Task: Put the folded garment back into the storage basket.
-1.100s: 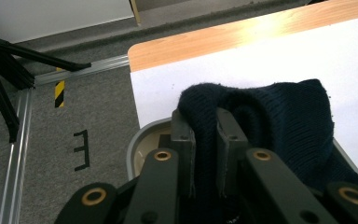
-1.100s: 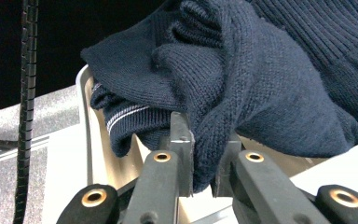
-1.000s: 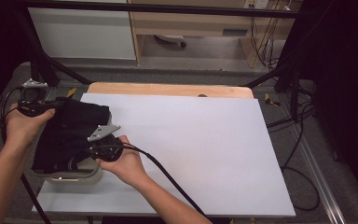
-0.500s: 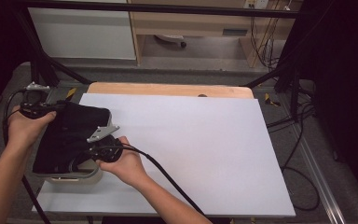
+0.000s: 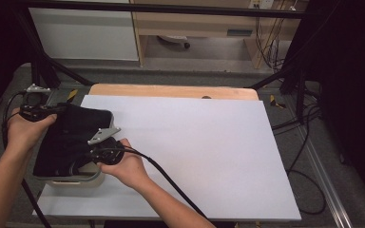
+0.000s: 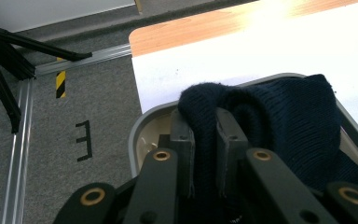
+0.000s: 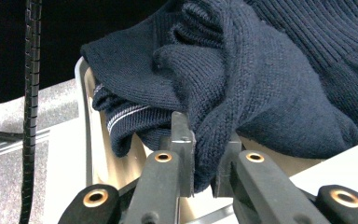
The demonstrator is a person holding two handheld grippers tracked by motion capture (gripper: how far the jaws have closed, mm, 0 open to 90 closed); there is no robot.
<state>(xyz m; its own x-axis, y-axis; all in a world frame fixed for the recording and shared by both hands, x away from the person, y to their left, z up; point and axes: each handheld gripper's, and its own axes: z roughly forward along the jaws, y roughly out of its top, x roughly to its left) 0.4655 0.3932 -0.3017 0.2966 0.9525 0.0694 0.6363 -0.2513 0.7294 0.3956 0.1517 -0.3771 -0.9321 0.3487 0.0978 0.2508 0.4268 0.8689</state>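
**Operator A:** Starting with the garment: where does it sit?

**Operator B:** A dark navy knitted sweater (image 5: 71,140) lies bunched in a grey tray (image 5: 83,179) at the near left corner of the white board (image 5: 195,152). The fabric heaps above the rim and hides most of the tray. In the left gripper view, the sweater (image 6: 279,116) spills across the tray's curved grey rim (image 6: 137,128).

**Operator A:** State of the left gripper?

**Operator B:** The left gripper (image 5: 40,110) is at the far left edge of the sweater. In the left gripper view, its jaws pinch a rolled fold of knit between them, with the fabric arching over the jaw tips (image 6: 205,128).

**Operator A:** And the right gripper?

**Operator B:** The right gripper (image 5: 92,152) is at the sweater's right side, held by the person's right hand (image 5: 128,166), its cable (image 5: 171,183) trailing toward the near edge. In the right gripper view, the jaws clamp a hanging fold of the sweater (image 7: 242,79) at (image 7: 206,154). A striped cuff or hem (image 7: 123,114) shows just left of the clamped fold, above the tray's cream inner wall (image 7: 114,168).

**Operator A:** Surroundings?

**Operator B:** The white board rests on a wooden tabletop (image 5: 171,90), which shows as a strip along the far edge. Grey floor (image 6: 88,116) lies beyond the table's left side, with a yellow-and-black marker (image 6: 61,84) beside a metal rail (image 6: 14,154).
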